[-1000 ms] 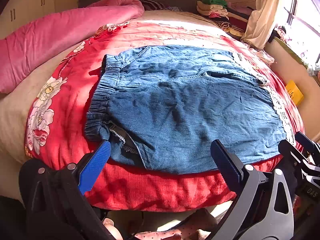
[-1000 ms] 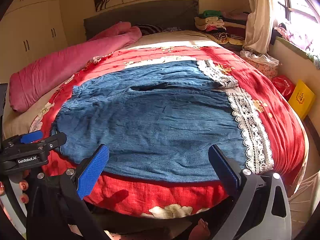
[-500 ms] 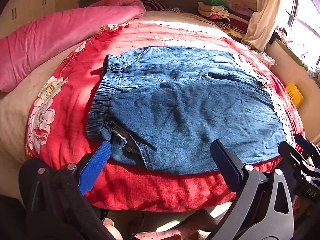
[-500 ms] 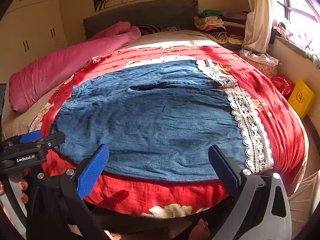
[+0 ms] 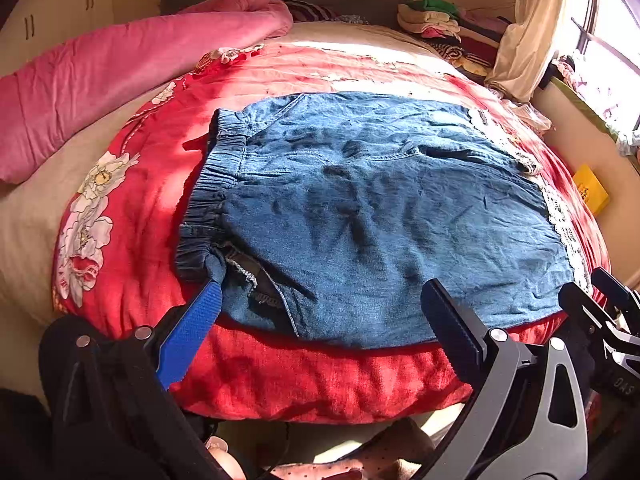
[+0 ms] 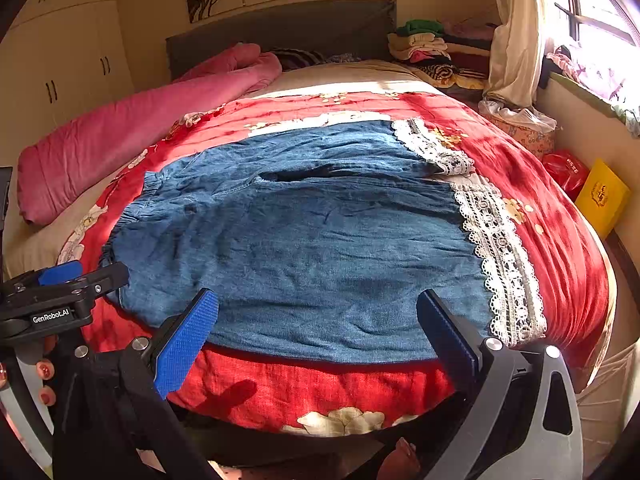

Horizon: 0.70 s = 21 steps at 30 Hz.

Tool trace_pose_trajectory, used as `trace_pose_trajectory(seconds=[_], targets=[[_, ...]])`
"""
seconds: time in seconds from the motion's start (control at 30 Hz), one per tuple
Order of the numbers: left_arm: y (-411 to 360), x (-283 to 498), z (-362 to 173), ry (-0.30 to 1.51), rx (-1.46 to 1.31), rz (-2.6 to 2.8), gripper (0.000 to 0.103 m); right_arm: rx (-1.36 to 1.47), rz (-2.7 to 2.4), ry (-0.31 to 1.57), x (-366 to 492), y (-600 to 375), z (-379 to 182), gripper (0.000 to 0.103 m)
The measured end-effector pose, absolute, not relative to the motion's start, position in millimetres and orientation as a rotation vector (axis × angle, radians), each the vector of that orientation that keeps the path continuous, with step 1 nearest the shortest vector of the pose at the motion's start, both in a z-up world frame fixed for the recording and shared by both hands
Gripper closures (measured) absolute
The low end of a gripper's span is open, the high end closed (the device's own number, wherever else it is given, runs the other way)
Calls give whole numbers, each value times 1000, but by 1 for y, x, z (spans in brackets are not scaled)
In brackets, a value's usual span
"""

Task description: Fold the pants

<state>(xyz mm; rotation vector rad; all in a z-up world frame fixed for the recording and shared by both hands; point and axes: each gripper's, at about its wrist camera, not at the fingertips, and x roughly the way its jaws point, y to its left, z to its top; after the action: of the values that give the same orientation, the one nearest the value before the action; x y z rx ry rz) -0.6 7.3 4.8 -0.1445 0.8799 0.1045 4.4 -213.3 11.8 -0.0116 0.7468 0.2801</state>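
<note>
Left gripper (image 5: pixel 320 304), jaws wide and empty, has edged toward the pants (image 5: pixel 368 208) waistband at 9 o'clock. Right gripper (image 6: pixel 316 312) likewise gapes empty; folding not yet begun.

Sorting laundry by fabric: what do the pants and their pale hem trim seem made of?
The pants look like soft, matte blue denim or chambray, showing fine creases and stitched seams. The hem trim appears to be white openwork lace, likely cotton, with scalloped edges.
</note>
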Motion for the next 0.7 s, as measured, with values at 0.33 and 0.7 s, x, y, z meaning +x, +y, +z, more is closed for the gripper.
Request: trace_pose_trajectory(seconds=[0.33, 0.7], targets=[[8, 0, 4, 881, -145, 104, 9, -13, 280, 748, 5, -213, 11, 4], [17, 7, 1, 885, -164, 119, 9, -26, 284, 767, 19, -207, 10, 4]])
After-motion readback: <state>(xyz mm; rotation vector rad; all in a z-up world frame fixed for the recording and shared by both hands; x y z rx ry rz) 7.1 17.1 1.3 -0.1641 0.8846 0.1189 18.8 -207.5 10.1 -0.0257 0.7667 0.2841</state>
